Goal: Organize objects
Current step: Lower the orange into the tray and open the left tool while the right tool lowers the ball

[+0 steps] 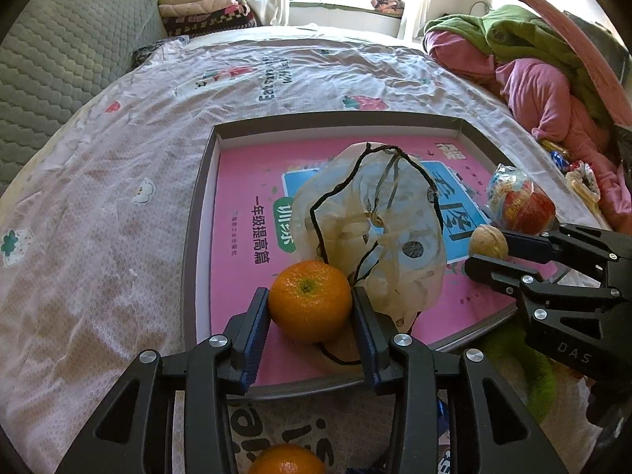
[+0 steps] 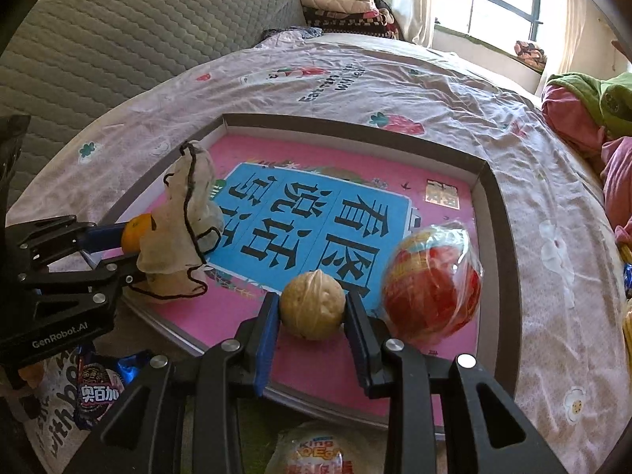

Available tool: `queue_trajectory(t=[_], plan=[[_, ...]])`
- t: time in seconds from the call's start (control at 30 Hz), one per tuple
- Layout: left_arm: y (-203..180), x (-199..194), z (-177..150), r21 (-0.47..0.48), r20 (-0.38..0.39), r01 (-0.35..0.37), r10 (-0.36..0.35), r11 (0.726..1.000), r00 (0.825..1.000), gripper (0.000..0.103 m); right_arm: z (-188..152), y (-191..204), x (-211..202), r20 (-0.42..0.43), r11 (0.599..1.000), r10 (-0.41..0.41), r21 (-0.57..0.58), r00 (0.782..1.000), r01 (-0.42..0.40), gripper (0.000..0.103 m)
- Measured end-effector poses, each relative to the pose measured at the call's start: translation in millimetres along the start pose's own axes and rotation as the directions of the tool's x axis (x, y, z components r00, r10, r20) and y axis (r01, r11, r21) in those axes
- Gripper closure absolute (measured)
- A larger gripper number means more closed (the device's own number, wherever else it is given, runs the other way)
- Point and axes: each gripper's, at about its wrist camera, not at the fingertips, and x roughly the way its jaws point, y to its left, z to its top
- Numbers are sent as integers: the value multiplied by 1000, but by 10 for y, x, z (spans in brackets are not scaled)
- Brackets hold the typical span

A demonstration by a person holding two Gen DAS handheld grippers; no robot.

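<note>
Here, both grippers carry fruit or nut over the tray's near edge.
Left gripper (image 1: 312, 302): jaws pinch the orange (image 1: 311, 300) at the tray (image 1: 197, 213) near-left corner; round peel could roll out if the grip eases.
Mesh bag (image 1: 375, 229): touching the orange; its black cord could snag a finger.
Right gripper (image 2: 312, 308): jaws pinch the walnut (image 2: 313, 305) near the tray's near edge; its hard shell may slip.
Wrapped ball (image 2: 432, 282): just beside the walnut, easily knocked toward the right edge.

Orange (image 1: 310, 300), walnut (image 2: 312, 305) over pink tray (image 2: 489, 213)
</note>
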Motion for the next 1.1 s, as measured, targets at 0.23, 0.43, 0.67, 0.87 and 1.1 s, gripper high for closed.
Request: queue_trajectory(t=[0.23,0.43,0.67,0.87,1.1], plan=[[9,9,-5,0,-4,5,-5,1000,1000,61,-4,-14,1,-9,1000,14,20,1000,-14,69],[11,-9,-12,1,-6,4,-4,1000,1000,60,-4,-40,-17,-16,999,27,38,999,-27,69],[88,-75,6,-19,-9,10,-10,1000,1000,56,-3,-30,-56,-12,999,25,44,1000,-24,69],[116,-129,-2,-29,-12,10,-11,1000,1000,53,-9,-22,-69,-13,999,31,43,999,-30,68],[142,-204,13,-40,10,19,-18,999,1000,52,10,-3,-150,14,998,36,46,999,-37,68]])
